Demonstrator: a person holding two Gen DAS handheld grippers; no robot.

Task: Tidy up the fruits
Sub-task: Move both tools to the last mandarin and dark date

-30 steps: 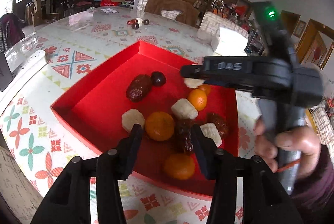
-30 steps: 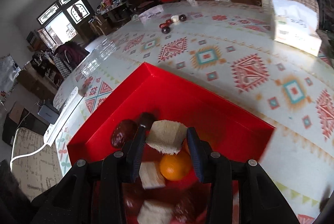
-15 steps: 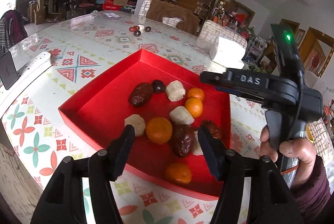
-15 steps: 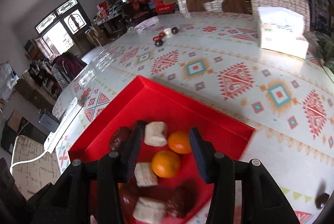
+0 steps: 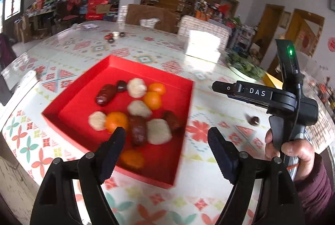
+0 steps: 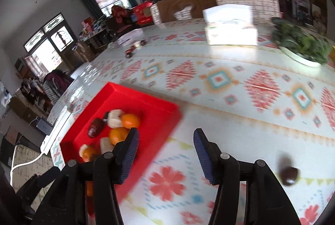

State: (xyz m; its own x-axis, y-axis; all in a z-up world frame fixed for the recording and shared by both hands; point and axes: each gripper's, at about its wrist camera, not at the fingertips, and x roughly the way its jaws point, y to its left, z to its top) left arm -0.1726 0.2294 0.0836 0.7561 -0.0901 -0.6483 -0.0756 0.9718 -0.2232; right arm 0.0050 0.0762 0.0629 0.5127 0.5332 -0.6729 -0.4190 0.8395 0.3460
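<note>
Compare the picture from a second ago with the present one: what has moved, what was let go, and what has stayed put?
The right claw released its white banana piece into the red tray, then swung right, off the tray, toward the dark fruit on the table. The left claw opened wider and also shifted right. The other fruit in the tray stayed put.

I see a glossy patterned surface (image 6: 230,82), a matt red cardboard-looking tray (image 5: 178,82), smooth-skinned oranges (image 5: 116,121), and my matt black plastic left hand-held gripper (image 5: 166,138).
</note>
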